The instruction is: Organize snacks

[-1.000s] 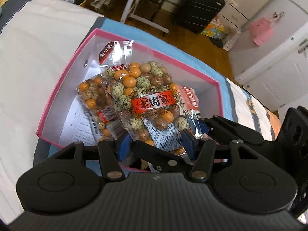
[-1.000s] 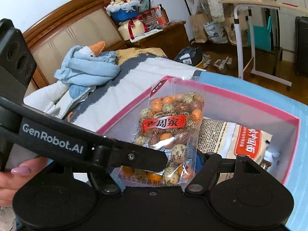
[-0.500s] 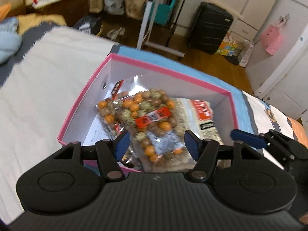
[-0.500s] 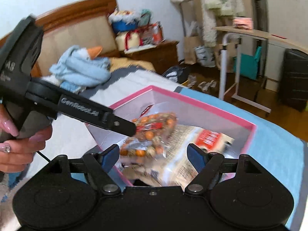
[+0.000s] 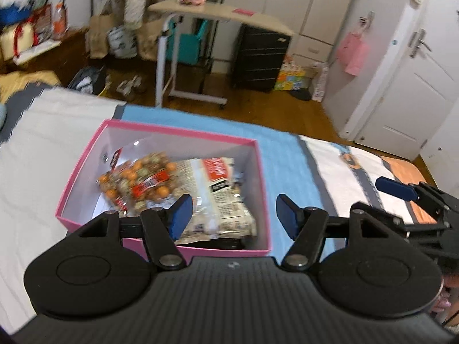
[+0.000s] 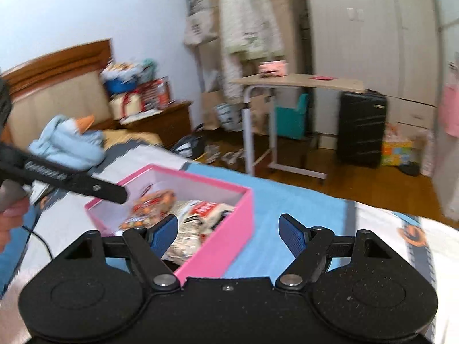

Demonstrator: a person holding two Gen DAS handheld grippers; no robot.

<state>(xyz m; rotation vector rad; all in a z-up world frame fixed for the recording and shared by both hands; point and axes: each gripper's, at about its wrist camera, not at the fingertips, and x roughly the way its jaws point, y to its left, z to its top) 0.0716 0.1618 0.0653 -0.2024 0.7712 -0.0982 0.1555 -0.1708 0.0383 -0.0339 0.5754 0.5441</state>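
Snacks sit inside a pink box (image 5: 265,197) on the bed (image 5: 43,154). Box rests partly on a blue strip of the bedcover, white cover to either side.

Contents, left wrist view: clear bag of coated nuts (image 5: 140,180), orange and speckled, red label, lying toward the box's left half. Beside and partly under it, a flat printed packet (image 5: 221,200) with a red panel at its far end. Something dark beneath the packet at the near wall; cannot tell what.

Left tool (image 5: 231,213): jaws have just been opening, now stand apart with nothing between the blue pads. Tool is over the near edge of the box, clear of the bags.

Right tool (image 6: 228,233): jaws have just been opening, now wide and empty, near the box's right-hand corner. Its left pad overlaps the packet in view; not touching as far as can be seen.

Right wrist view shows the left tool's finger reaching in over the box, a hand (image 6: 11,215) gripping it at frame edge.
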